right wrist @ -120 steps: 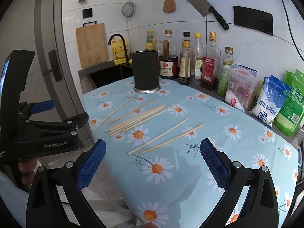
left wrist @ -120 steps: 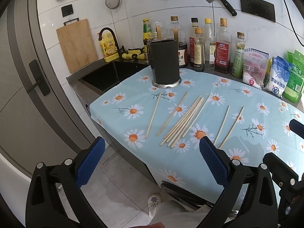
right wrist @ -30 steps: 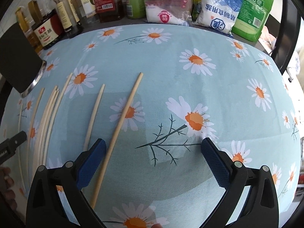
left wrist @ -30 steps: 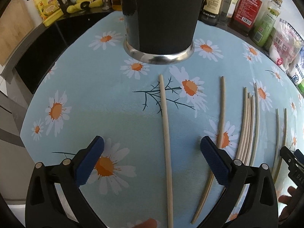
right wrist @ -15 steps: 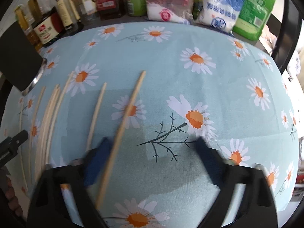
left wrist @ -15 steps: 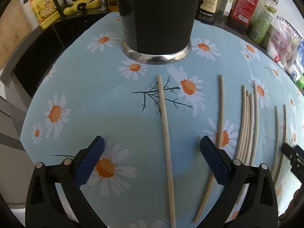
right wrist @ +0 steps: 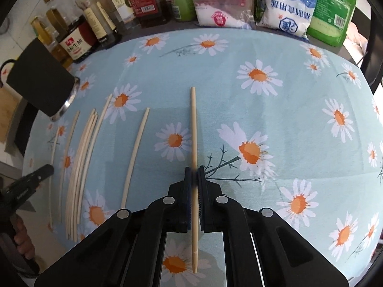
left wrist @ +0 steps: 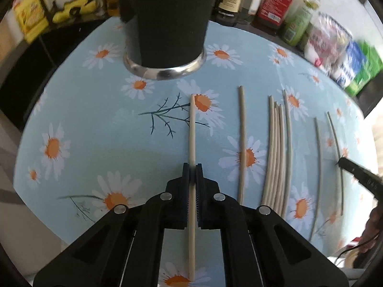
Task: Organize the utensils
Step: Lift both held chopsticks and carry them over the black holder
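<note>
Pale wooden chopsticks lie in a row on a daisy-print tablecloth (left wrist: 100, 129). In the left wrist view my left gripper (left wrist: 192, 167) is shut on the leftmost chopstick (left wrist: 192, 129), which runs straight toward the black utensil holder (left wrist: 165, 24). My right gripper (right wrist: 194, 171) is shut on the rightmost chopstick (right wrist: 193, 124), gripping it past its middle. Between the two held sticks lie a single chopstick (left wrist: 242, 138), a bundle of several (left wrist: 275, 153) and another single (right wrist: 135, 153). The right gripper's tip (left wrist: 354, 167) shows at the left view's right edge, and the left gripper's tip (right wrist: 36, 174) at the right view's left edge.
Sauce and oil bottles (right wrist: 79, 40) stand along the back of the cloth, with bags of salt and sugar (right wrist: 287, 7) to their right. A dark sink with a yellow bottle (left wrist: 26, 24) lies left of the holder. The cloth's near edge drops to the floor.
Both grippers went from wide open to shut, each closing on a chopstick. Both tipped further down toward the cloth without travelling much.
</note>
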`<state>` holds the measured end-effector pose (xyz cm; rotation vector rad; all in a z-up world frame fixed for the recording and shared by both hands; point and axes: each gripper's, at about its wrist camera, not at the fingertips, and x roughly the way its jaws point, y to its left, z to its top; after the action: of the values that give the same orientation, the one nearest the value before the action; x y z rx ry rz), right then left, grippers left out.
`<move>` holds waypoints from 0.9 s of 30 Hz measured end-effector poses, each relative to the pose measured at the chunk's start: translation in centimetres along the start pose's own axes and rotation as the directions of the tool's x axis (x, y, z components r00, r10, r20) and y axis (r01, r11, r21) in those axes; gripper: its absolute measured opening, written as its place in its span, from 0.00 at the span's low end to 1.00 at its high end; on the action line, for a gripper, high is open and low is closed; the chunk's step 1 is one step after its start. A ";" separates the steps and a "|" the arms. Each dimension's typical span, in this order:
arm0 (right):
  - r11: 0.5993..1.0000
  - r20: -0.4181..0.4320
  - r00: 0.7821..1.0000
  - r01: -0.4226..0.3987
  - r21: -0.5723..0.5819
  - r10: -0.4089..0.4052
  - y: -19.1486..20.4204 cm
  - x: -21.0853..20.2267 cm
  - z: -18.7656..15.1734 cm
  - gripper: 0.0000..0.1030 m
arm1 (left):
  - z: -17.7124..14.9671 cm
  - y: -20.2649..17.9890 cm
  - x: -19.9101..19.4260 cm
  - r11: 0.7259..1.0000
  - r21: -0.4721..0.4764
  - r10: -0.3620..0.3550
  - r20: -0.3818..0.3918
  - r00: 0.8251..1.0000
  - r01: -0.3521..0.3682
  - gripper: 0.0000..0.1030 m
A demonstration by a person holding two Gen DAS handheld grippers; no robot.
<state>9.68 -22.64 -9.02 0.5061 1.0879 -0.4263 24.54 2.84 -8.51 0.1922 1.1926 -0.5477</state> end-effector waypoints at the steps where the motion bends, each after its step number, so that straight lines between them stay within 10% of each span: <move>1: 1.000 0.006 1.000 -0.005 -0.010 0.005 0.1 -0.2 0.0 0.05 | -0.1 0.1 -0.3 1.000 -0.004 0.001 0.010 1.000 -0.001 0.05; 15: 0.964 0.165 0.972 -0.127 -0.233 0.168 3.2 -5.2 1.3 0.05 | -0.8 -0.9 -5.6 0.993 -0.011 0.115 0.201 0.973 -0.115 0.05; 27: 0.881 0.310 0.883 -0.202 -0.429 0.353 8.1 -9.9 5.1 0.05 | 2.2 -0.7 -13.0 0.971 -0.084 0.239 0.424 0.874 -0.225 0.05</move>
<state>13.90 -18.32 3.32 0.2101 0.6776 -0.0365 22.64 5.26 4.33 0.1724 0.7302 -0.3344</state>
